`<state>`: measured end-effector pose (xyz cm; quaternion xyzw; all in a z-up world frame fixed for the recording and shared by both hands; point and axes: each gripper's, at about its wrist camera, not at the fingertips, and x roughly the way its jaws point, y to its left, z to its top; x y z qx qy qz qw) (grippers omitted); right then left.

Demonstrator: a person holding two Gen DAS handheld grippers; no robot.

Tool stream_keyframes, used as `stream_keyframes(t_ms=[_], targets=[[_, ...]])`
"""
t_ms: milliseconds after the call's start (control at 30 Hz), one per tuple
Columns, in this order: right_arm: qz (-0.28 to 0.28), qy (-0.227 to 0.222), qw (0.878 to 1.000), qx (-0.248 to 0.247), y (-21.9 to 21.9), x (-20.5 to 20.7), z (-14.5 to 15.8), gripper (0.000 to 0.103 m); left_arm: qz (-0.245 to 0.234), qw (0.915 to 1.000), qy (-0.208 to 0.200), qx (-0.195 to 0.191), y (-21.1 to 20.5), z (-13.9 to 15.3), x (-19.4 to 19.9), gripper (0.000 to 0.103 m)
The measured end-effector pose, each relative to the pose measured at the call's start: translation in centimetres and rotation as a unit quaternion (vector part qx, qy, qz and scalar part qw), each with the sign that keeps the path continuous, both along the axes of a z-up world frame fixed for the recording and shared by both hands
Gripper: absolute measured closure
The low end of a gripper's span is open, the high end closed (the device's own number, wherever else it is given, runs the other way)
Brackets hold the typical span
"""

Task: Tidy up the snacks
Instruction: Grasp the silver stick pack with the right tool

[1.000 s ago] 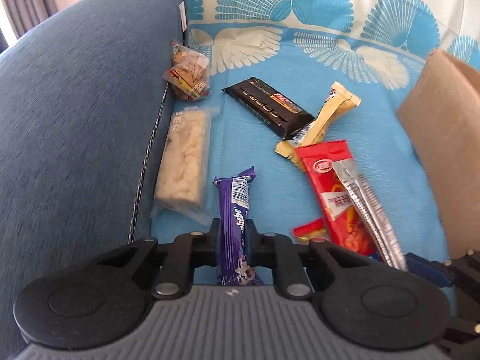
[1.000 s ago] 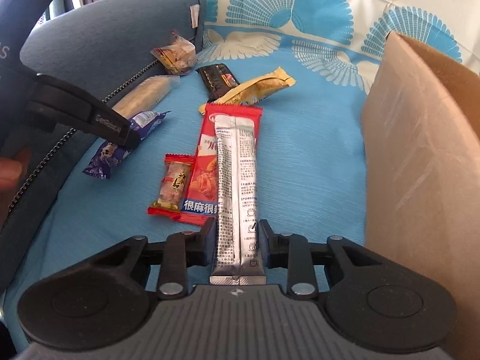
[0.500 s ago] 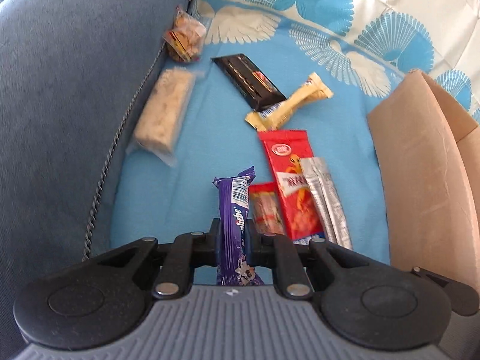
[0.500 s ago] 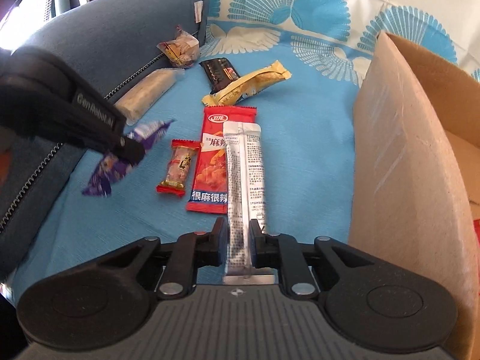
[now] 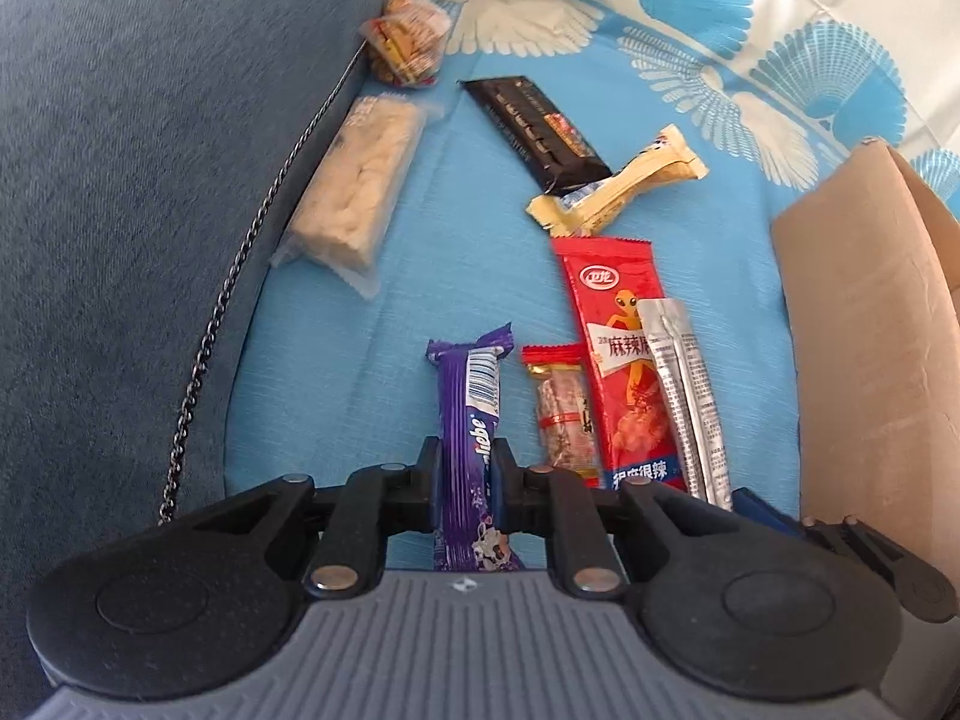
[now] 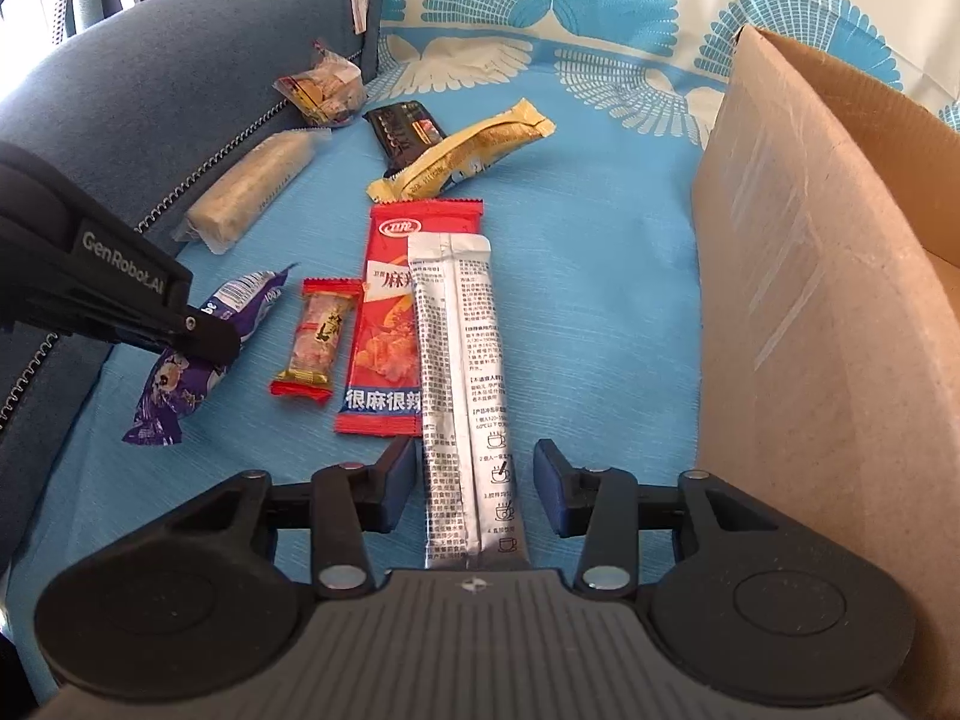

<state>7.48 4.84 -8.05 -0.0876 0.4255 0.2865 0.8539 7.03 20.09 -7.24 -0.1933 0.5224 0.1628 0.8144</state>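
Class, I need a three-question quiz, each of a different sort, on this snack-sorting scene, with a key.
1. True or false: the left claw is shut on the purple chocolate bar.
2. Which snack lies partly on the red spicy snack packet? A. the silver sachet B. the black bar C. the rice cracker pack
3. Fill in: the cardboard box stands on the ___ side of the right wrist view.

Key: 1 true. 2 A. 3 right. The right claw has just been opening; the sachet lies between its jaws, unpressed.
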Motion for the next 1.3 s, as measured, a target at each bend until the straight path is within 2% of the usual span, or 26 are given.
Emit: stream_keyframes(t_ms=[233,333,400,533,867,933,1200,1267,1300], targets=[[0.005,-0.016,1.0,-0.005,0.0,-0.7,0.6,0.079,0.005,0.9998,0.014,-0.012,0.2,-0.7,0.0,0.086],[0.007,-0.018,1.0,-0.016,-0.2,-1.3,1.1,0.081,0.002,0.9999,0.016,-0.007,0.0,-0.8,0.1,0.086],[0.007,-0.006,1.0,-0.019,-0.3,-1.5,1.1,0.08,0.002,0.9999,0.014,-0.004,0.0,-0.7,0.1,0.086],[0.005,0.003,1.0,-0.004,-0.3,-1.3,0.9,0.067,0.004,0.9999,0.012,0.008,-0.1,-0.6,0.2,0.086],[0.003,-0.004,1.0,-0.001,0.1,-0.5,-0.1,0.065,-0.016,0.9994,0.026,0.018,-0.7,-1.0,0.5,0.084],[0.004,-0.007,1.0,-0.001,0.0,-0.6,-0.1,0.07,-0.014,0.9995,0.025,0.017,-0.6,-1.0,0.5,0.084],[0.001,-0.023,1.0,0.005,-0.2,-0.7,0.5,0.08,-0.005,0.9998,0.01,0.017,-0.3,-0.5,0.3,0.087],[0.003,-0.034,0.999,0.013,-0.4,-0.8,1.1,0.088,-0.003,0.9998,-0.005,0.018,-0.4,0.0,0.2,0.087],[0.004,-0.04,0.999,0.017,-0.5,-1.0,1.5,0.096,-0.003,0.9997,-0.014,0.019,-0.5,0.3,0.1,0.087]])
